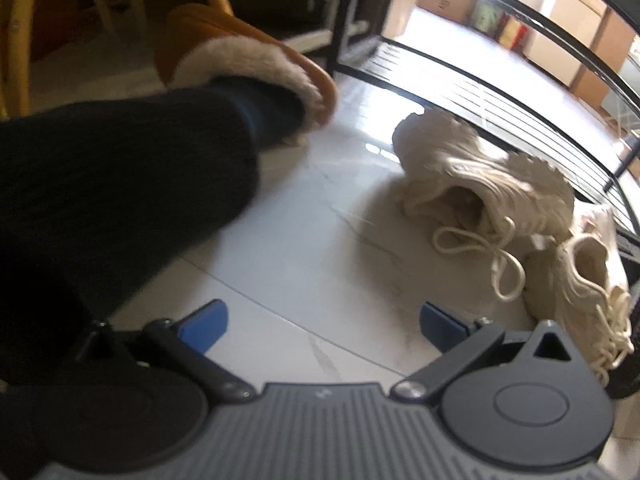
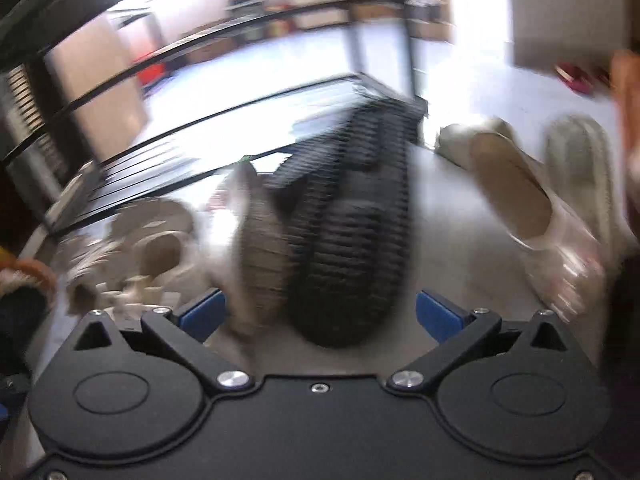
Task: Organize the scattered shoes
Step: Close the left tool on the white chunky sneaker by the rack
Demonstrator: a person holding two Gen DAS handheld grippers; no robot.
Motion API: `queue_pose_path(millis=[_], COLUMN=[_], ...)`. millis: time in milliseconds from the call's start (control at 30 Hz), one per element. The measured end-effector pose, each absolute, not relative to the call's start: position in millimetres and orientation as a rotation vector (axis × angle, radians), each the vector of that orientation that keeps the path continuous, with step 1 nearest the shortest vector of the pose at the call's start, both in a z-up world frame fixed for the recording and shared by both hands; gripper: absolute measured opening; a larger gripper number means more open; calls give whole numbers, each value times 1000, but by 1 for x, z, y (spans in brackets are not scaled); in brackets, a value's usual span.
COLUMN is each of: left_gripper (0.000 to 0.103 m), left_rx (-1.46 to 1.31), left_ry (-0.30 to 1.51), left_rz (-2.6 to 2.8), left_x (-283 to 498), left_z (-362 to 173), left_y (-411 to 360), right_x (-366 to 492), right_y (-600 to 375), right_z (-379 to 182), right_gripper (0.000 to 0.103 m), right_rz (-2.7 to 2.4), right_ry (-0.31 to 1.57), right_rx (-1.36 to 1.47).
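In the left wrist view, two cream knit sneakers lie on the pale floor: one (image 1: 480, 176) ahead and to the right, the other (image 1: 588, 280) at the far right. My left gripper (image 1: 324, 326) is open and empty, low over bare floor to their left. In the blurred right wrist view, a black shoe with a ribbed sole (image 2: 348, 240) lies sole-up just ahead of my right gripper (image 2: 320, 316), which is open and empty. A grey-soled shoe (image 2: 256, 244) lies against it. A cream sneaker (image 2: 156, 248) is to the left, two pale flat shoes (image 2: 516, 192) to the right.
A black metal shoe rack (image 1: 500, 92) stands behind the shoes; it also shows in the right wrist view (image 2: 240, 92). The person's leg in dark trousers and an orange fleece-lined slipper (image 1: 240, 60) fill the left of the left wrist view. A yellow chair leg (image 1: 16, 32) stands far left.
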State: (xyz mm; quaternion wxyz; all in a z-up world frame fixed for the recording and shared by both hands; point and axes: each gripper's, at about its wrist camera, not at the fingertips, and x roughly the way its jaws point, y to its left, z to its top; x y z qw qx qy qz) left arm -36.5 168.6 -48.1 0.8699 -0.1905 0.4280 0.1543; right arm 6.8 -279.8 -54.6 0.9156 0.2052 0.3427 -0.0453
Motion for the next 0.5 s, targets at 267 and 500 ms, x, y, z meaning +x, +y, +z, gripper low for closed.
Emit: queue_pose_path(millis=[267,500], left_gripper=[102,102], left_rx=[-659,-872], left_ry=[911,919], left_rz=[257,362], left_x=[15,94], left_z=[-43,-38], left_y=[151,133], right_x=[-2,11], right_y=[-347,-346], right_z=[-87,-95], right_gripper=[103,103], right_rz=[-142,-48], right_ry=[599,615], right_rx=[824,851])
